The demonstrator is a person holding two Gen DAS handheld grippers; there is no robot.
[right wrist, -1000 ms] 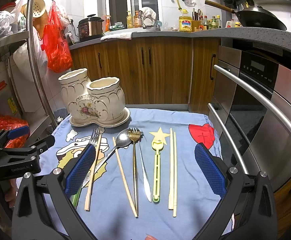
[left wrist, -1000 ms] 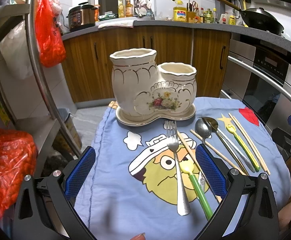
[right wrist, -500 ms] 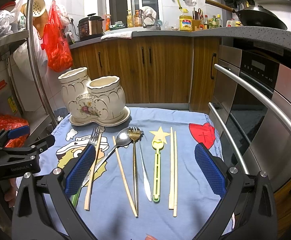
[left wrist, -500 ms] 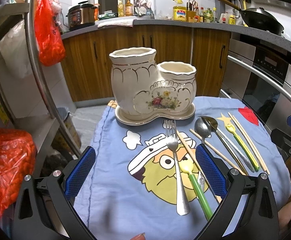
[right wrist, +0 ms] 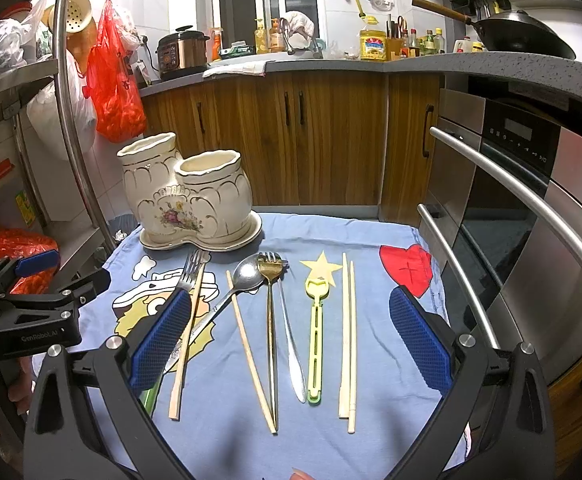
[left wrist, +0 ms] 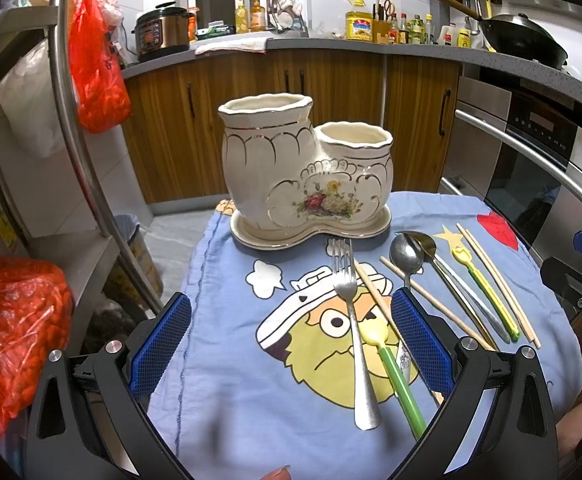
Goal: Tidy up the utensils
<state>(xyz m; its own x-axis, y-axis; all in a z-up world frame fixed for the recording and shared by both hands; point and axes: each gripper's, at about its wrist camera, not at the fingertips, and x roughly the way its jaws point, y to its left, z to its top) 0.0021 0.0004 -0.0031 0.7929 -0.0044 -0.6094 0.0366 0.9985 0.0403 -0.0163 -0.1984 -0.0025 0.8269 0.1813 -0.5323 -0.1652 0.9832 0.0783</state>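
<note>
A cream ceramic two-cup holder (left wrist: 307, 176) stands empty on its saucer at the far end of a blue cartoon cloth (left wrist: 227, 360); it also shows in the right wrist view (right wrist: 189, 200). Utensils lie in a row on the cloth: a silver fork (left wrist: 355, 332), a green-handled spoon (left wrist: 395, 376), a silver spoon (right wrist: 247, 274), a gold fork (right wrist: 270, 320), a yellow-green fork (right wrist: 315, 328) and wooden chopsticks (right wrist: 347, 336). My left gripper (left wrist: 289, 344) is open above the cloth's near left. My right gripper (right wrist: 289, 340) is open above the utensil row.
A steel oven front with bar handles (right wrist: 523, 208) stands close on the right. A metal rack post (left wrist: 79, 136) and red bags (left wrist: 11, 328) stand left. Wooden cabinets (right wrist: 311, 136) and a cluttered counter lie behind the table.
Both views have shifted very slightly; the holder sits a touch higher in the left wrist view. Nothing was taken hold of or moved on the cloth.
</note>
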